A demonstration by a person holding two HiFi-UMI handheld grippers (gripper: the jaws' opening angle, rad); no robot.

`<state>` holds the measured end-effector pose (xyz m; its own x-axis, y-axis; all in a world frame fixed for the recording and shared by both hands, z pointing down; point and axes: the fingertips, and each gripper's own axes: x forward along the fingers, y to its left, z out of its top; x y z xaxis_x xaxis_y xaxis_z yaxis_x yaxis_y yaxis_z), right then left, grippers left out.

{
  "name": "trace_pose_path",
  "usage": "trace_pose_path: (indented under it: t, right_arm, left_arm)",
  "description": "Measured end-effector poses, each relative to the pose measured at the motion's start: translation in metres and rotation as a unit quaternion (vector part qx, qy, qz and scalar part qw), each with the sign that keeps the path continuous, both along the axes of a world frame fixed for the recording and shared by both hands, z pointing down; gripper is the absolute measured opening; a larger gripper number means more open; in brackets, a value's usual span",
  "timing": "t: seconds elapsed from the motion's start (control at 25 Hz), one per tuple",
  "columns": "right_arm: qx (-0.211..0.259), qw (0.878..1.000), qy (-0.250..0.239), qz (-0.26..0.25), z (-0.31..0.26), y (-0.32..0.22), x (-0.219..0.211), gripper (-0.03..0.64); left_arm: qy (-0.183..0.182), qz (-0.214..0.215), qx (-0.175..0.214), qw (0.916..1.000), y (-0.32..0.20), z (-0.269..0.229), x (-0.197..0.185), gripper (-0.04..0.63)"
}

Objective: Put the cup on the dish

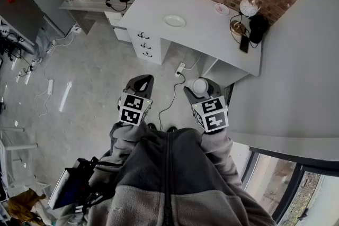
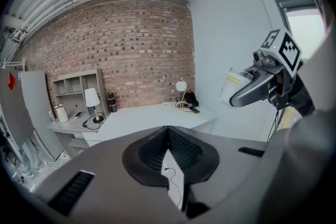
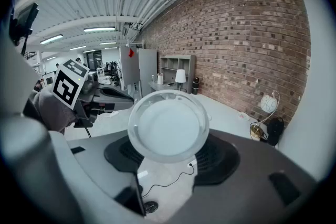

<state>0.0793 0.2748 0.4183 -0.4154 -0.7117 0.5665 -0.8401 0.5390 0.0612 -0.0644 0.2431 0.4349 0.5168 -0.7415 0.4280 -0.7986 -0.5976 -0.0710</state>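
Observation:
A pale translucent cup [image 1: 201, 86] is held off the floor between the jaws of my right gripper [image 1: 202, 88], which is shut on it. In the right gripper view the cup's round end [image 3: 168, 126] faces the camera and fills the gap of the right gripper [image 3: 168, 136]. The left gripper view catches the same cup [image 2: 234, 86] from the side. A white dish [image 1: 174, 20] lies on the white desk [image 1: 201, 29], well ahead of both grippers. My left gripper [image 1: 139, 84] hangs beside the right one, shut with nothing in it [image 2: 168, 136].
Against the brick wall the desk carries a small pink dish [image 1: 221, 8], a globe lamp [image 1: 250, 7], a black object [image 1: 258, 26] and a phone [image 1: 244, 42]. Drawers [image 1: 143, 45] sit under its left end. A power strip [image 1: 180, 68] and cable lie on the floor. A grey wall [image 1: 296, 71] stands right.

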Motion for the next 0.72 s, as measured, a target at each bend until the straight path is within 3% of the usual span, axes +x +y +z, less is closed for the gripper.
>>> trace_pose_path:
  t: [0.72]
  right_arm:
    - [0.005,1.0,0.007,-0.02,0.001,0.002,-0.001,0.258]
  left_arm:
    - [0.0,-0.002,-0.012,0.9999,0.003,0.006,0.011,0.006]
